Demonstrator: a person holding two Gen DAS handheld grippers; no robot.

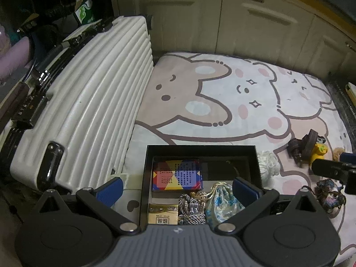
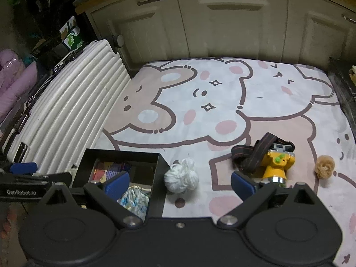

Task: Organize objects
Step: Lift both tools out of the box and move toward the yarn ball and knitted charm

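Sorting in progress, to judge by the black box at lower centre of the left wrist view, already holding a colourful card pack, a gold packet, coiled braided cord and a blue brocade pouch. Left gripper poised over that box, fingers spread wide, nothing between the blue pads. Right gripper likewise wide open and empty, low in the right wrist view, aimed between the box and the loose items. Still out on the bear-print mat: a white yarn ball just beside the box's right wall; a yellow headlamp with a dark elastic strap at lower right; a tan fabric flower further right, apart from the lamp. Also a dark beaded trinket at the right edge of the left view, hard to identify. Yarn probably light, soft and springy: best pinched deep across the middle, since loose strands could snag or unwind. Headlamp likely the heaviest and rigid, with smooth plastic that could slip; firmer grip across the yellow body, as lifting by the strap would leave the lamp swinging. Flower presumably featherlight and crushable, calling for gentle closure. White ribbed suitcase along the left, cabinet doors across the top.
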